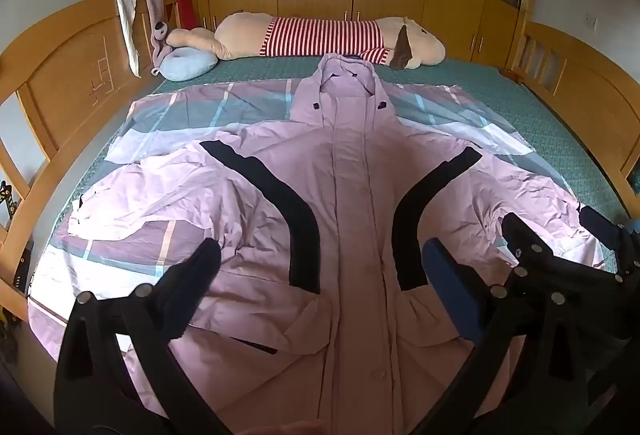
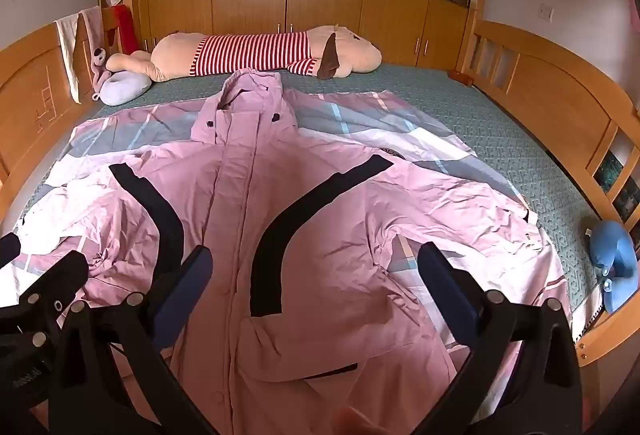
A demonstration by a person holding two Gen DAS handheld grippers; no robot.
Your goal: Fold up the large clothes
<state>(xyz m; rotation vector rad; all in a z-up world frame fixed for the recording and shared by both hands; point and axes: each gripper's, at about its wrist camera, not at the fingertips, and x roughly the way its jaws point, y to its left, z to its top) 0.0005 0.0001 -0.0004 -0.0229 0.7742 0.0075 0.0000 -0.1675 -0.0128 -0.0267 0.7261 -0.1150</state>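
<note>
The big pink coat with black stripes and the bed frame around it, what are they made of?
The big pink coat with black stripes looks like thin woven cloth, maybe cotton or nylon: matte, with many fine creases on the sleeves. The orange-brown bed frame looks like varnished wood: grain lines and a soft shine show.

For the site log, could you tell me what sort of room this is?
Most likely a bedroom: a wooden-framed bed holds a spread pink jacket, a long plush toy lies at its far side, with wooden cabinets behind.
</note>
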